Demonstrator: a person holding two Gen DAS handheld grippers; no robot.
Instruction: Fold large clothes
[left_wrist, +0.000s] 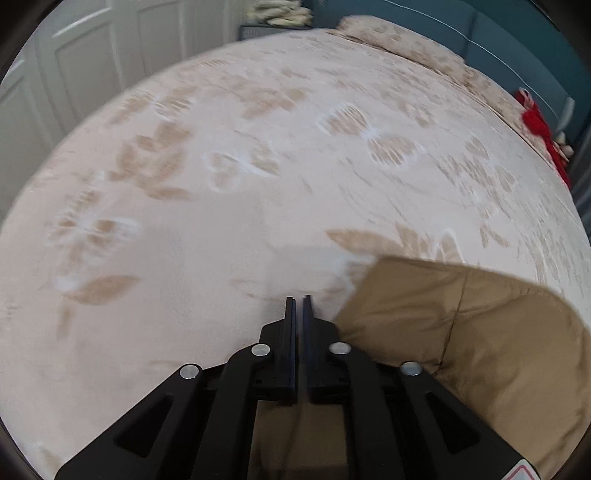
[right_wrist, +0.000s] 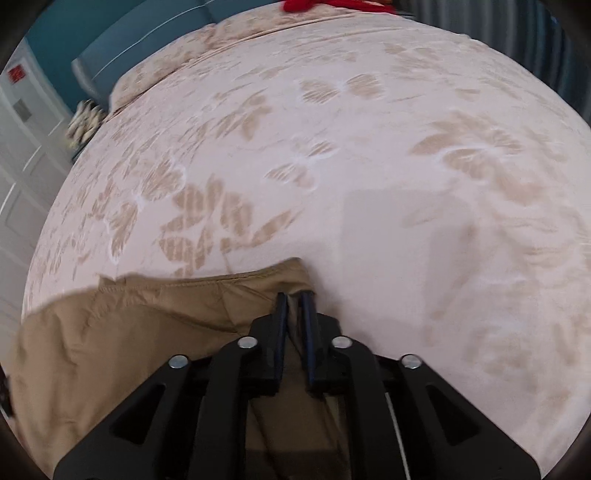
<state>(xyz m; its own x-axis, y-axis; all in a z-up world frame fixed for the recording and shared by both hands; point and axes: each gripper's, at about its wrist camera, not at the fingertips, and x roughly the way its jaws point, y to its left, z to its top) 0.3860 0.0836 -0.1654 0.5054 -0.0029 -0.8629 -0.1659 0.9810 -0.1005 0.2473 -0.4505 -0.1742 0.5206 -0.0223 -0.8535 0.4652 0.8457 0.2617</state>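
Between my right claw (right_wrist: 294, 295) fingers sits a pinched corner of the tan garment (right_wrist: 110, 325), spreading off to its left over the floral bed (right_wrist: 369, 147). My left claw (left_wrist: 298, 298) looks nearly closed, garment just right of it; grip unclear.

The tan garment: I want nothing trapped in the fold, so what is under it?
Around the tan garment only the floral bedspread shows, so it lies on that. Whatever sits beneath the cloth itself is covered and cannot be seen.
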